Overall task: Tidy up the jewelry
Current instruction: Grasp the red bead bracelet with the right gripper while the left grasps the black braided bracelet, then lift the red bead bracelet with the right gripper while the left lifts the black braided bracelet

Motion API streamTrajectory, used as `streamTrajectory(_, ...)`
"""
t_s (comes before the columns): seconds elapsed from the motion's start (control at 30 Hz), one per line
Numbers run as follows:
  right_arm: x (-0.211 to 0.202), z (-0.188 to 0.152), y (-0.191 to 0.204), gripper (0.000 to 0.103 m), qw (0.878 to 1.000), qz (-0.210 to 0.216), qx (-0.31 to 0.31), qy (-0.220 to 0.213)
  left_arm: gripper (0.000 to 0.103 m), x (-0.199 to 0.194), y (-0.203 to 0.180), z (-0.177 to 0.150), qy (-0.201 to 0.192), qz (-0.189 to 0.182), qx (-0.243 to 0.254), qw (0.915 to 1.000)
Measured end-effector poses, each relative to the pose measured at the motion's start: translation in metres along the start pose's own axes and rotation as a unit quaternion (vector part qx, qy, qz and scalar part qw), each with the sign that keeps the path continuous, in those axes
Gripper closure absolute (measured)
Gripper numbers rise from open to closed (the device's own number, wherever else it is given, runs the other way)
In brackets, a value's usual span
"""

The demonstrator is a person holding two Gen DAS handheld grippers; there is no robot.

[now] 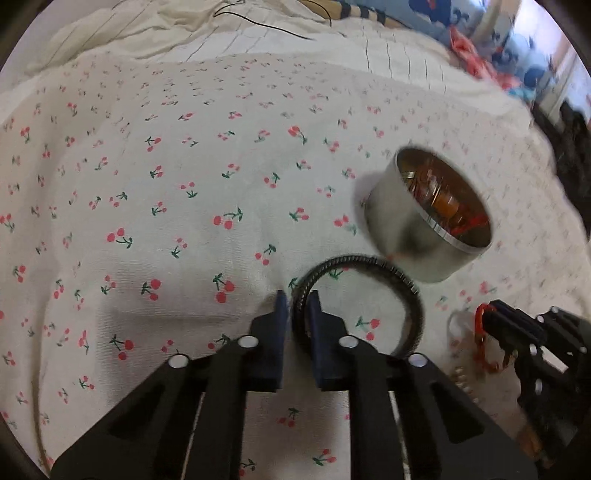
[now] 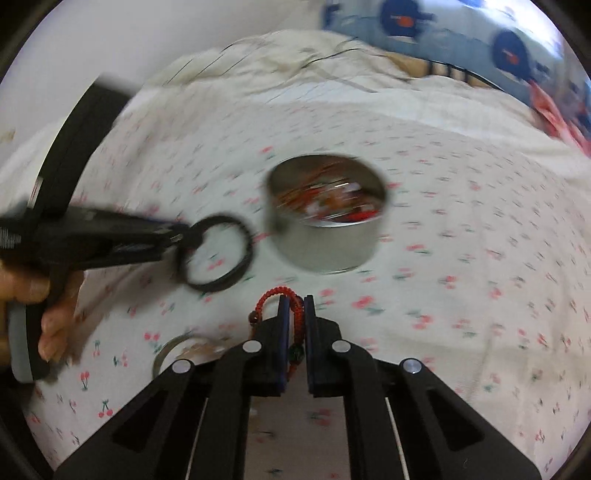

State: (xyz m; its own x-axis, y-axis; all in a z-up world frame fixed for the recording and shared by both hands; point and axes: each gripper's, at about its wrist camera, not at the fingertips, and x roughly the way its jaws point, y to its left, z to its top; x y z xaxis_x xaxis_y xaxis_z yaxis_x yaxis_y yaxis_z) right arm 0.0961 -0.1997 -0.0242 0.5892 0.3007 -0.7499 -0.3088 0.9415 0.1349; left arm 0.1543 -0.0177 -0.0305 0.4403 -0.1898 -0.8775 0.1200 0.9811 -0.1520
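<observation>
The left hand-held gripper (image 1: pixel 298 301) pinches one edge of a black bangle (image 1: pixel 356 302), so the hoop hangs clear ahead of its fingers. The right hand-held gripper (image 2: pixel 293 304) is closed on a red cord bracelet (image 2: pixel 271 301), looped out to its left. Both are probably bound for the round metal tin (image 2: pixel 325 218) just ahead, already holding jewelry (blurred). Another ring-shaped piece (image 2: pixel 173 350) lies low left of the right one. Underneath is a bed with a cherry-print sheet (image 1: pixel 166 206), and rumpled bedding (image 1: pixel 147 33) beyond.

Tin (image 2: pixel 325 236) contents motion-blurred, unreadable; silver ring (image 2: pixel 168 350) half hidden behind right claw (image 2: pixel 293 306).
</observation>
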Motion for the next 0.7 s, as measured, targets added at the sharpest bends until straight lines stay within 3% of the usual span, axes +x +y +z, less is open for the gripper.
streamTrajectory(0.13, -0.007, -0.003, -0.022, 0.095, 0.999, -0.014, 0.03, 0.0, 0.097, -0.005, -0.002, 0.002, -0.011, -0.011, -0.002, 0.9999)
streamTrajectory(0.27, -0.006, -0.004, -0.03, 0.095, 0.999, -0.021, 0.038, 0.007, 0.096, 0.001, 0.004, 0.002, 0.006, -0.017, -0.005, 0.9998)
streamTrajectory(0.37, 0.001, -0.01, -0.029, 0.094, 0.999, -0.026, 0.029, 0.028, 0.086, 0.009, 0.007, 0.0, 0.026, -0.039, -0.019, 0.9987)
streamTrajectory(0.5, 0.007, -0.016, -0.026, 0.094, 0.999, -0.029, 0.021, 0.041, 0.084, 0.013, -0.004, -0.004, 0.02, -0.023, 0.004, 0.9995)
streamTrajectory(0.57, 0.006, -0.018, -0.028, 0.094, 0.999, -0.025, 0.025, 0.04, 0.096, 0.011, -0.008, -0.004, 0.015, -0.021, 0.017, 0.9995)
streamTrajectory(0.7, 0.0, -0.017, -0.034, 0.095, 0.999, -0.019, 0.042, 0.026, 0.096, -0.001, -0.019, -0.003, -0.008, -0.026, 0.038, 0.9989)
